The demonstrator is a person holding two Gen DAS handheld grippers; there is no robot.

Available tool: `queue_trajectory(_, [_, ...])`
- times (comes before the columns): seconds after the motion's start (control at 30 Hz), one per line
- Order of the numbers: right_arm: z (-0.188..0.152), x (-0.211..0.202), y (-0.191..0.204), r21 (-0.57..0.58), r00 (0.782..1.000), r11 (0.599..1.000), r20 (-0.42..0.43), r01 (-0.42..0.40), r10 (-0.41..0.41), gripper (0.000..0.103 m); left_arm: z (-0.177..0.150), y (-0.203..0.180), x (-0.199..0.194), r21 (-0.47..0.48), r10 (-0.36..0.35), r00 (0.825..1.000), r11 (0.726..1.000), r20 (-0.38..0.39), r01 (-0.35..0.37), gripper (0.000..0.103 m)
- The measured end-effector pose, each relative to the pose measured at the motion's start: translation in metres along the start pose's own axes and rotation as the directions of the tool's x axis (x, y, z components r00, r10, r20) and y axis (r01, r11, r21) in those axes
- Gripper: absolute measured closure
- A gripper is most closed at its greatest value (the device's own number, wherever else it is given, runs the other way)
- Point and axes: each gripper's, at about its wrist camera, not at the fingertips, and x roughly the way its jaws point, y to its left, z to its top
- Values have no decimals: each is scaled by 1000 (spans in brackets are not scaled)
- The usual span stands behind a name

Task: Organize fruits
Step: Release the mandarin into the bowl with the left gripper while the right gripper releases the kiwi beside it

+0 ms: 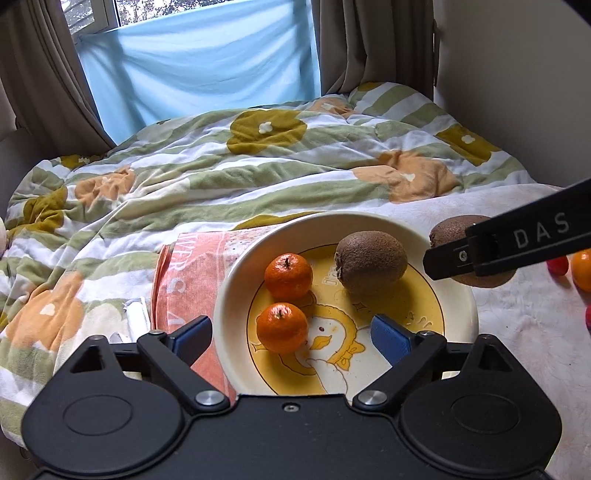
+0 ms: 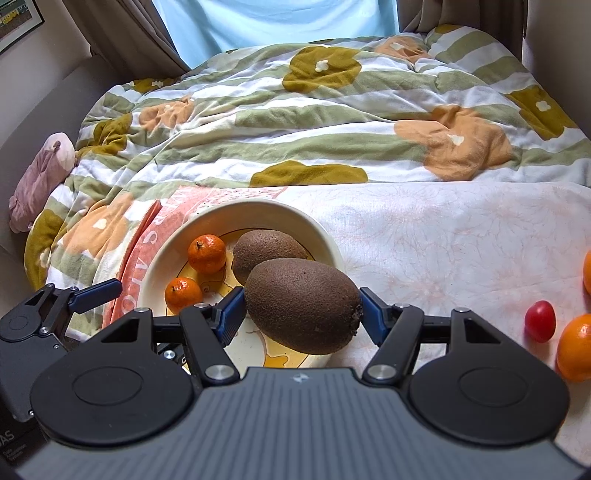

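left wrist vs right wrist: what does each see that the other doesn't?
Left wrist only: window glass above the blue cloth, and the right gripper from outside.
Right wrist only: pink plush toy, framed picture, and the right gripper with its fingers shut on a kiwi.
Both: plate with two mandarins and a kiwi, floral duvet, cherry tomato.

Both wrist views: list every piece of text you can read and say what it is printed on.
"DAS": white letters on the black right gripper's finger, cut off at the frame edge.
"AS": white letters on the black left gripper body, cut off; the small print below is too small to read.
"S A": large pale letters on the orange-pink printed paper under the cream cartoon-duck plate; the rest is hidden.
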Motion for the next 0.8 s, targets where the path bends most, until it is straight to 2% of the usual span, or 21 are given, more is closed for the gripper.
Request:
queue_trajectory(0.23, [-6, 10, 17, -146, 1000, 989, -15, 10, -13, 23, -14, -1, -15, -44, 1, 999, 999, -33, -2, 8])
queue_trajectory(0.6, [-14, 45, 37, -265, 997, 964, -69, -35, 17, 23, -34, 5, -24, -72, 48, 997, 996, -65, -53, 8])
queue_trajectory(0.73, [-17, 49, 37, -281, 997, 959, -69, -36, 17, 21, -33, 6, -25, -84, 52, 997, 995, -61, -57, 8])
queue_trajectory(0.8, [-17, 47, 39, -295, 999, 955, -46, -38, 25, 17, -32, 5, -25, -89, 53, 997, 994, -61, -58, 8])
